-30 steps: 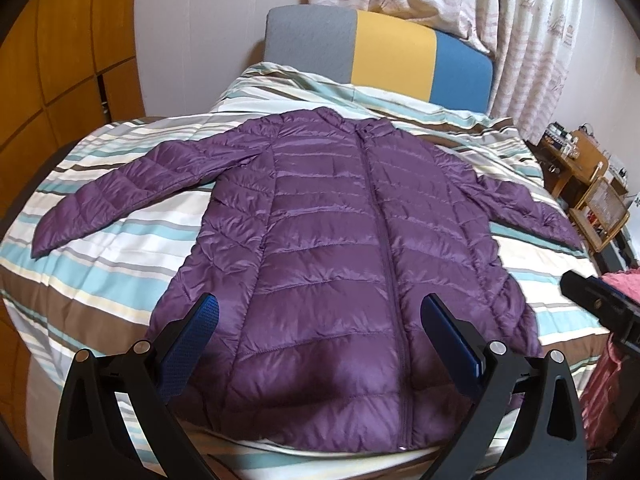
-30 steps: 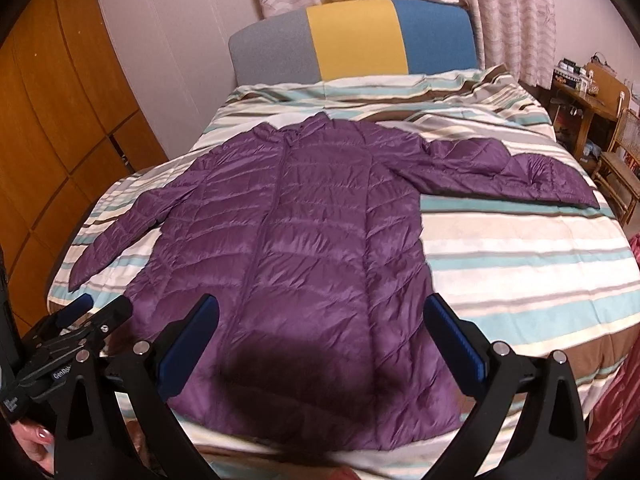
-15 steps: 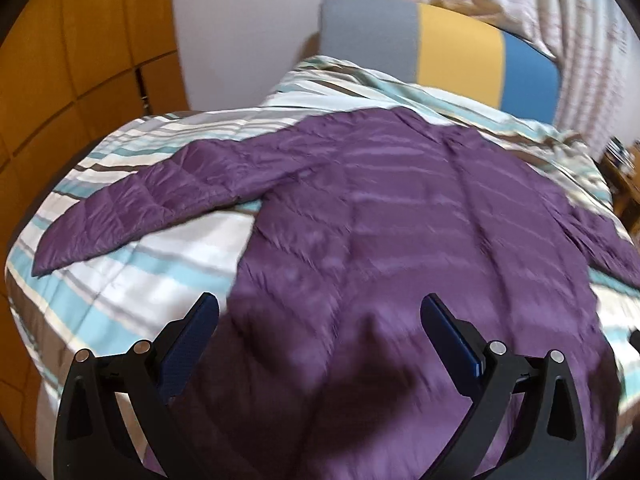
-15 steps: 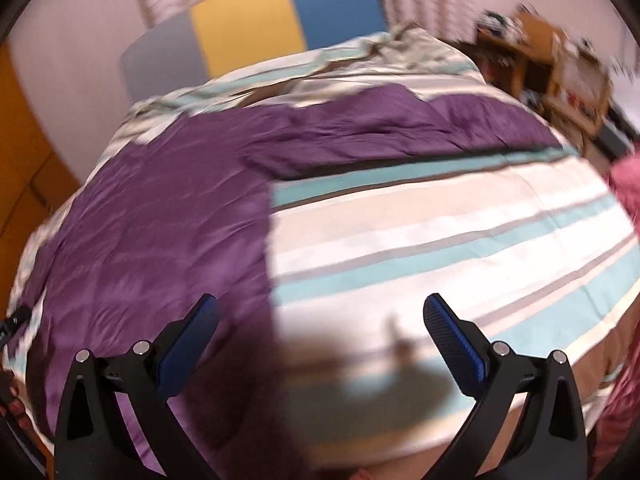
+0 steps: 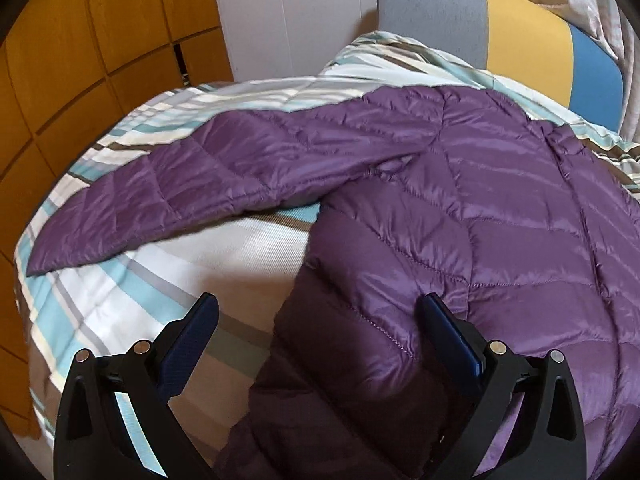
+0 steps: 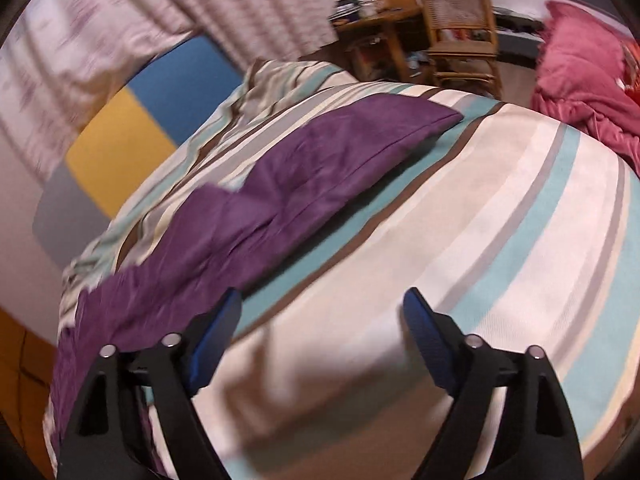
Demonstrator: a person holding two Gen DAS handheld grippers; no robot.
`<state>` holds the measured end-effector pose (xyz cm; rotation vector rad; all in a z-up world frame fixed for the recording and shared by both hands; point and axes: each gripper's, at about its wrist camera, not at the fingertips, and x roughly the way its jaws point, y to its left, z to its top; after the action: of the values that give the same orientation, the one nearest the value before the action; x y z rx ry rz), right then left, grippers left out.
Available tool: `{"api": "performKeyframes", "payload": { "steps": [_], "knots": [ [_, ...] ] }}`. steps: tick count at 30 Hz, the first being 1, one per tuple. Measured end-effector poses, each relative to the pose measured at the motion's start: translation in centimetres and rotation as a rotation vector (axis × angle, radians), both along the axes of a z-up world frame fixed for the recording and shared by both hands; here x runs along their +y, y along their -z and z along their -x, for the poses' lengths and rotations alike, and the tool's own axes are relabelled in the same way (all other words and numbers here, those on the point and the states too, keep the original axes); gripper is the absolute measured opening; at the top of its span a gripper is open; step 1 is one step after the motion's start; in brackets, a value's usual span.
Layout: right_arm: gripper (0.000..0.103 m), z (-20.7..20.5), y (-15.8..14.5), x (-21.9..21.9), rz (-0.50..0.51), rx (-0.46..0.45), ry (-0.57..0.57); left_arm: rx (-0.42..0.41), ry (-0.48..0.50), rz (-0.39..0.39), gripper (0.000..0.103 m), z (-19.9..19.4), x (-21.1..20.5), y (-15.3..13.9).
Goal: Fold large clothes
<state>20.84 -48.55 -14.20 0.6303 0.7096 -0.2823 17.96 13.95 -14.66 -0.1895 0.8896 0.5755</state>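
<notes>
Both hand-held grippers wide, empty: left (image 5: 318, 320) over purple down jacket (image 5: 500, 220) side edge, right (image 6: 322, 312) over bed (image 6: 500, 208). Risk: slick quilted shell slips from a shallow pinch.

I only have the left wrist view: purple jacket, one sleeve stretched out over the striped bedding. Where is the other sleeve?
Observer: In the right wrist view the other sleeve lies flat on the striped bedding, its cuff pointing toward a wooden desk.
Operator: Is the right gripper on it?
Observer: No. The right gripper is open and holds nothing; bare bedding shows between its jaws, and the sleeve is beyond its left jaw.
Operator: Anything near that edge of the bed?
Observer: A pink cloth heap shows past the bed's far edge, beside a wicker chair.
</notes>
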Motion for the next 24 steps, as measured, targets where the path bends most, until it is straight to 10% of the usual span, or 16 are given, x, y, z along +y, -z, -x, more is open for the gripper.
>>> {"api": "performKeyframes", "payload": {
  "steps": [12, 16, 24],
  "knots": [
    [0.063, -3.5, 1.0, -5.5, -0.127, -0.035, 0.157, -0.01, -0.006, 0.066, 0.1, 0.3, 0.4, 1.2],
    [0.033, -4.7, 0.6, -6.8, -0.107, -0.035, 0.176, -0.004, -0.005, 0.065, 0.1, 0.1, 0.3, 1.4],
    [0.01, -6.3, -2.1, -3.9, 0.166, -0.004, 0.116, -0.004, -0.004, 0.062, 0.1, 0.0, 0.4, 1.5]
  ]
}}
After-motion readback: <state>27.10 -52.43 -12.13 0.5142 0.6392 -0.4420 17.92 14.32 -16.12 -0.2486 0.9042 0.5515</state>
